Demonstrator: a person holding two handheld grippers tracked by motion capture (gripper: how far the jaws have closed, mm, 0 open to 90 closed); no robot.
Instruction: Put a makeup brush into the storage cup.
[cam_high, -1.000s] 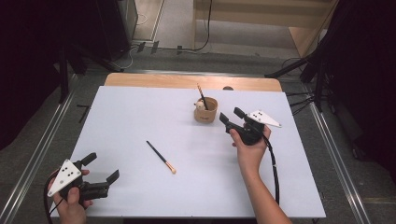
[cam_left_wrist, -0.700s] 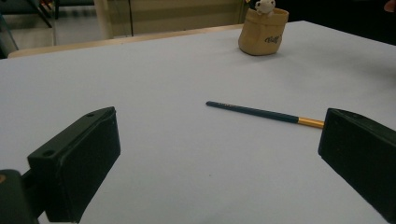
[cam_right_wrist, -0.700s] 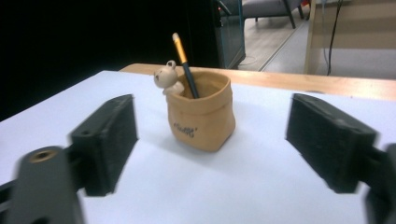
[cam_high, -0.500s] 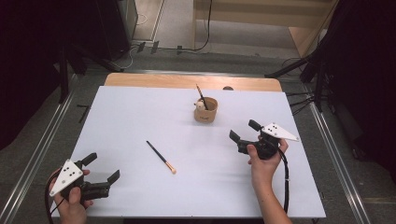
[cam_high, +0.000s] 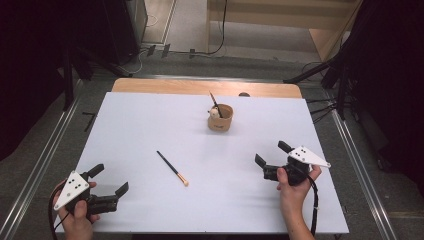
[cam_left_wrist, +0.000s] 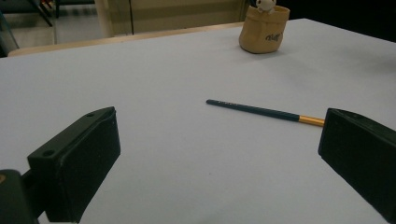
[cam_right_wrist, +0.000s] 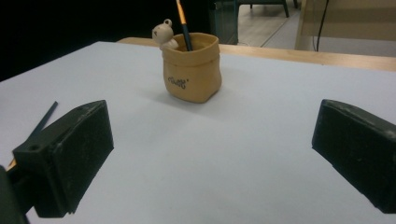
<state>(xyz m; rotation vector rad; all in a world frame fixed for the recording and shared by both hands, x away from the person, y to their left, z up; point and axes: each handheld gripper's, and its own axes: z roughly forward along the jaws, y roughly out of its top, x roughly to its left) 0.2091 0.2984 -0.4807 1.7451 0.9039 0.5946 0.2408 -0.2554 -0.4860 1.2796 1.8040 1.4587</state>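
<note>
Pot (cam_high: 220, 118), tan, soft-sided like a small sack, dark lettering on its front, standing upright toward the far middle of the white counter (cam_high: 150, 130). Contents: one dark-handled brush (cam_high: 214, 102) leaning out over the rim toward the far side, gold band visible on its shaft in the right gripper view; one small pale bear-shaped figure (cam_right_wrist: 163, 33) perched at the rim just beside the brush.

Second brush (cam_high: 172, 168), loose, lying flat on the counter well apart from the pot, on its near-left side; dark green shaft, gold ferrule, pale tip pointing away from the pot toward the near edge.

Right gripper (cam_high: 272, 159), held in the person's right hand (cam_high: 292, 181), resting low over the counter to the near-right of the pot; jaws spread wide, nothing between them, pointing toward the pot, which sits centred between them in the right gripper view. Black cable trailing back along the forearm.

Left gripper (cam_high: 109, 181), held in the left hand (cam_high: 77, 215) at the counter's near-left corner, farthest from the pot; jaws wide apart and empty, the loose brush lying beyond them.

Wooden strip along the counter's far edge behind the pot.
</note>
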